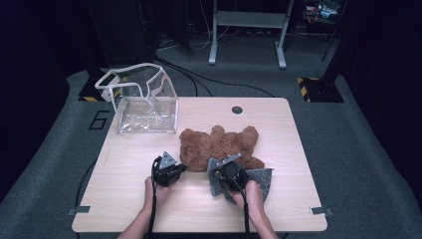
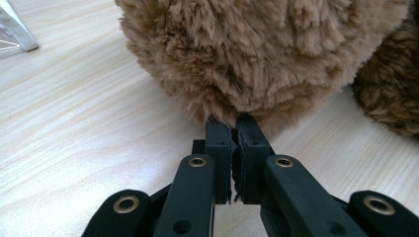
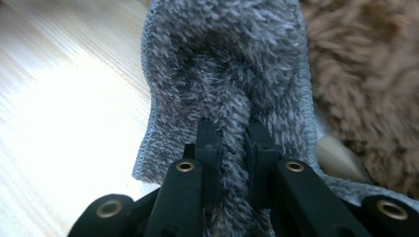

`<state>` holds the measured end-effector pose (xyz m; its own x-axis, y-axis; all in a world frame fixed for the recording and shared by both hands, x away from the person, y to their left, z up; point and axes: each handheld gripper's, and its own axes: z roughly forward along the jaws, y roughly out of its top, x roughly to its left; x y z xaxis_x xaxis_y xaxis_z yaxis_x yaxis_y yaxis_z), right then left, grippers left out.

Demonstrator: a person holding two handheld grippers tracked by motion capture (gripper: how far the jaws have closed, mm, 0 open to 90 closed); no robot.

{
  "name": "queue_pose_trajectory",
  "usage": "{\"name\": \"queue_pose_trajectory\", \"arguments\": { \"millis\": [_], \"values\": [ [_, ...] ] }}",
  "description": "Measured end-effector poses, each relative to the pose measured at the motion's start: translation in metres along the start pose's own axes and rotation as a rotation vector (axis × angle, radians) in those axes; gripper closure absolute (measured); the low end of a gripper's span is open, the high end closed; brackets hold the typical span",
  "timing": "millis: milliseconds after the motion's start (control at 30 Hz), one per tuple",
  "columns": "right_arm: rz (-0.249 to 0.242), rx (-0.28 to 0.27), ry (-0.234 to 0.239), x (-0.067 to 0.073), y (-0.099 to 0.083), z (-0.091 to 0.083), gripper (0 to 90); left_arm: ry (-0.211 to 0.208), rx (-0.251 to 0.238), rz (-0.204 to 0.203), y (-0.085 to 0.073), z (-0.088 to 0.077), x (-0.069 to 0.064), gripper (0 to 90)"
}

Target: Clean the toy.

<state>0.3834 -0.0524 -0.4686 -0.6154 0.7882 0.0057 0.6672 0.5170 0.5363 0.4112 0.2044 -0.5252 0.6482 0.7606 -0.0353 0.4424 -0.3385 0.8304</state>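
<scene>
A pale wooden tabletop stood on grey carpet in a dark room, a metal frame behind it. A clear plastic bag sat at the far left corner. The brown plush toy lay at centre, its face hidden. A grey fleece cloth lay beside it, partly covered. The left hand-held gripper was closed, its tips in the toy's fur; the right hand-held gripper pinched a fold of cloth. A "6" marked the carpet.
</scene>
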Motion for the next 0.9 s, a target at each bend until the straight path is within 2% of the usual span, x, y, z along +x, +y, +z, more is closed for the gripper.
{"name": "queue_pose_trajectory", "arguments": {
  "millis": [100,167,233,333,400,467,533,600,667,767,900],
  "values": [
    [0.010,-0.048,0.011,-0.005,0.002,-0.010,79.5,0.000,-0.004,-0.005,0.000,0.000,0.000,86.2],
    [0.019,-0.114,0.023,-0.006,0.006,-0.019,79.5,-0.001,-0.003,-0.005,0.000,0.000,0.000,86.2],
    [0.016,-0.156,0.013,-0.006,0.014,-0.026,79.5,0.000,-0.004,-0.005,0.000,0.000,0.000,86.2],
    [0.002,-0.185,0.000,-0.003,0.029,-0.029,79.4,0.001,-0.006,-0.006,0.000,0.000,0.000,86.2],
    [-0.005,-0.194,-0.009,0.001,0.040,-0.025,79.3,-0.001,-0.004,-0.005,0.000,0.000,0.000,86.2],
    [-0.020,-0.184,-0.029,0.005,0.047,-0.016,79.3,0.003,-0.009,-0.004,0.000,0.000,0.000,86.2],
    [-0.024,-0.145,-0.037,0.010,0.049,-0.003,79.2,0.003,-0.009,-0.004,0.000,0.000,0.000,86.2],
    [-0.042,-0.105,-0.059,0.012,0.045,0.010,79.2,0.002,-0.010,-0.005,-0.001,0.000,0.000,86.2],
    [-0.047,-0.078,-0.062,0.013,0.038,0.018,79.3,0.001,-0.010,-0.005,-0.001,0.000,0.000,86.2],
    [-0.037,-0.059,-0.052,0.014,0.028,0.019,79.4,-0.006,-0.005,-0.005,0.000,-0.001,0.001,86.3],
    [-0.084,-0.024,-0.061,0.011,0.019,0.013,79.5,-0.007,-0.027,-0.009,-0.001,-0.002,0.001,86.3]
  ]
}}
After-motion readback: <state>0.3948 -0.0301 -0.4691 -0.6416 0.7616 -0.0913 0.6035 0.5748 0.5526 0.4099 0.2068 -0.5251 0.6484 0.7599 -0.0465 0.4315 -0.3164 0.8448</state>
